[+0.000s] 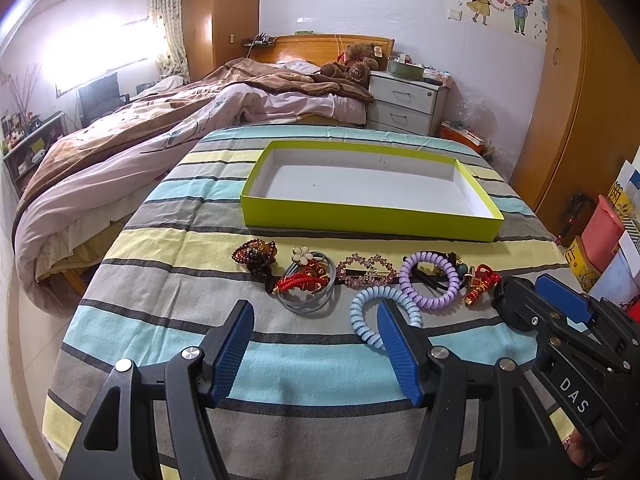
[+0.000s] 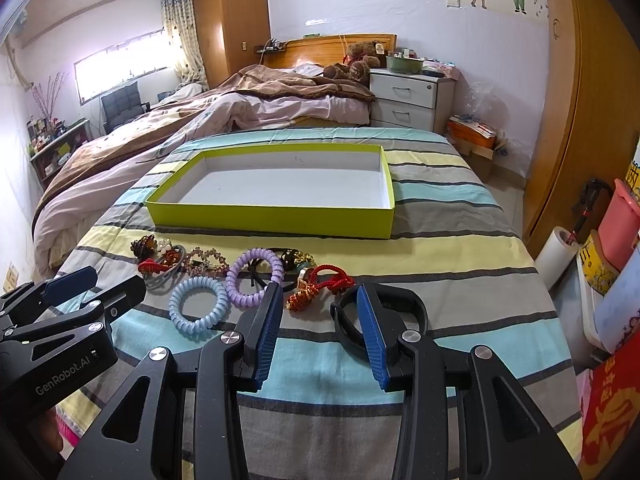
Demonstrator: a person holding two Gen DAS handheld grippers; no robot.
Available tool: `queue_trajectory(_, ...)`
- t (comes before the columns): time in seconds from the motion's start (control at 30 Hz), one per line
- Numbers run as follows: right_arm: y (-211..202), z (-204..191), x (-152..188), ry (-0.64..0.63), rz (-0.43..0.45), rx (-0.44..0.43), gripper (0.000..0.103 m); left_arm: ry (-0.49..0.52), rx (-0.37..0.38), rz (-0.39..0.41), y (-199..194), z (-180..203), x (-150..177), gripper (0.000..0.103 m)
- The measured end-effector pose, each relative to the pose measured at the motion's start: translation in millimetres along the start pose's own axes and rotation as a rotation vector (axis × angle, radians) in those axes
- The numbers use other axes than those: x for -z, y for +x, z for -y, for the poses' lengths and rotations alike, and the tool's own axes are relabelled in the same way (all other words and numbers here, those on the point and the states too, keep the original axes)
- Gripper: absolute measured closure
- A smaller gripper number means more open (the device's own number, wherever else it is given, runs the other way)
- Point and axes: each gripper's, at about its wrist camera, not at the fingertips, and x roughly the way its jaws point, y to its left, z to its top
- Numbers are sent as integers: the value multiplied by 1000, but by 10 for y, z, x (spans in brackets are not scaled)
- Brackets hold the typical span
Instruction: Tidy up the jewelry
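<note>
An empty lime-green box (image 1: 360, 216) (image 2: 272, 220) with a white inside sits on the striped table cloth. In front of it lies a row of jewelry: a brown beaded clip (image 1: 254, 254), a grey hair tie with a flower and red cord (image 1: 308, 284), a pink rhinestone clip (image 1: 366, 270), a light blue coil tie (image 1: 366, 320) (image 2: 198, 308), a purple coil tie (image 1: 430, 280) (image 2: 254, 272), a red knot charm (image 1: 480, 284) (image 2: 320, 286) and a black band (image 2: 380, 320). My left gripper (image 1: 316, 324) is open, just short of the blue coil. My right gripper (image 2: 318, 308) is open near the red charm and black band.
A bed with brown and pink covers (image 1: 160, 128) lies beyond the table on the left. A white nightstand (image 1: 408, 100) stands at the back. Wooden wardrobes (image 1: 580, 120) line the right wall. Boxes and a pink bin (image 2: 620, 232) crowd the floor at right.
</note>
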Motion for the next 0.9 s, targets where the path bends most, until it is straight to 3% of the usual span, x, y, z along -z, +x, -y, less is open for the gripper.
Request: queue_trajectory(0.9, -1, -9, 23, 0, -2, 1, 63, -6, 2, -7, 19, -24, 27, 39)
